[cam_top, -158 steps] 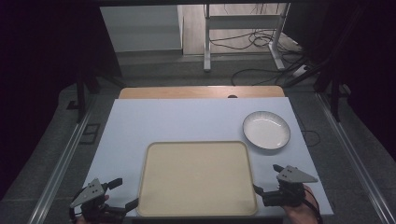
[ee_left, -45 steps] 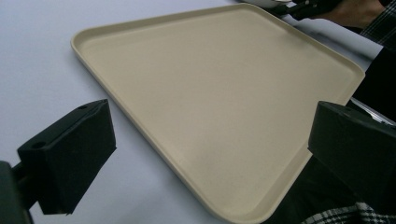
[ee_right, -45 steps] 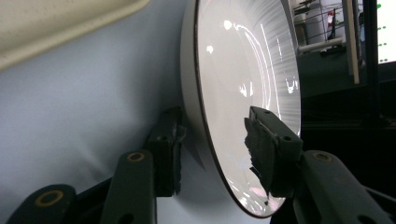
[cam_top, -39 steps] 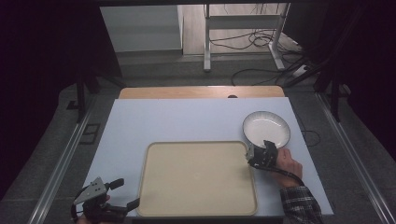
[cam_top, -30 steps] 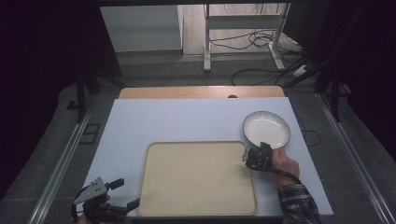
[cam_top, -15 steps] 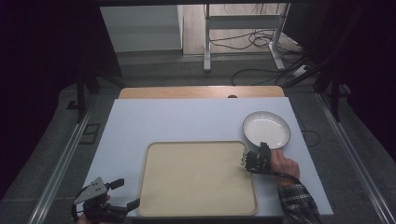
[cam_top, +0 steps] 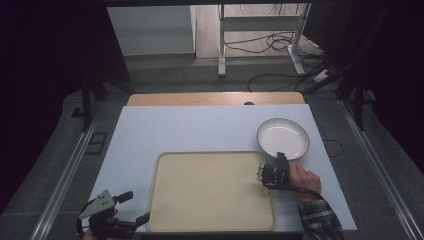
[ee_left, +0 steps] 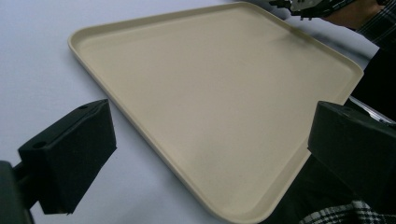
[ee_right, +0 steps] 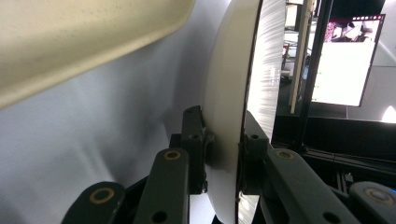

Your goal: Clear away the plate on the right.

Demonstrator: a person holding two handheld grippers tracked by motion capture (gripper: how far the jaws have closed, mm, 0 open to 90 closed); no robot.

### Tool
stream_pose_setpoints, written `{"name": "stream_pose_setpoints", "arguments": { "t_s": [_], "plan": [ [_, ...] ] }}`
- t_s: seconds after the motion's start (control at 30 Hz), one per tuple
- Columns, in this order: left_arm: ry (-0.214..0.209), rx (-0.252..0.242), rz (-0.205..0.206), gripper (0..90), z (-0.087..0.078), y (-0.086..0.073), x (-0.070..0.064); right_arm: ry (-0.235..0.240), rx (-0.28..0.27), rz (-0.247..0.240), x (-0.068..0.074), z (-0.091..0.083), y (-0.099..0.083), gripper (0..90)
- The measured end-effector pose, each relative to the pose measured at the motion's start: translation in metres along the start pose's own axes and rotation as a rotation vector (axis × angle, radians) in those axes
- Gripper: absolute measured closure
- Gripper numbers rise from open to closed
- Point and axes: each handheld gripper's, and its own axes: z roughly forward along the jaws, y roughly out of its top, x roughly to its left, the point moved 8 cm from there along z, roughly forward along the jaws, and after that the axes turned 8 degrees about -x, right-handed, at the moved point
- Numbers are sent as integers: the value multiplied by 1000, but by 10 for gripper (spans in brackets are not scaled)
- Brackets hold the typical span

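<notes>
Gripping the near rim of the white bowl (cam_top: 283, 138), the right gripper (cam_top: 274, 169) has its two jaws closed on the edge, one on each side, as the right gripper view shows (ee_right: 223, 154). The bowl (ee_right: 238, 93) sits on the pale table (cam_top: 200, 130), just beside the far right corner of the beige tray (cam_top: 210, 192). The left gripper (cam_top: 134, 207) rests at the near left corner of the tray (ee_left: 210, 93); its jaws stand wide apart and hold nothing.
</notes>
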Motion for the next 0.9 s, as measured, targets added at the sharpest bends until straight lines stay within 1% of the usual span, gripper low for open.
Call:
{"name": "stream_pose_setpoints", "arguments": {
  "t_s": [0.27,0.47,0.6,0.87,0.9],
  "plan": [
    [0,1,1,8,0,0,0,-10,-18,-3,-1,-12,3,767],
    [-1,0,1,8,1,0,0,-15,-47,-7,-1,-23,7,765],
    [0,1,1,8,1,0,0,-16,-59,-6,-1,-33,10,762],
    [-1,2,1,8,1,0,0,-41,-99,-6,-2,-51,16,760],
    [-1,2,1,8,1,0,0,9,-150,8,2,-50,19,759]
  ]
}}
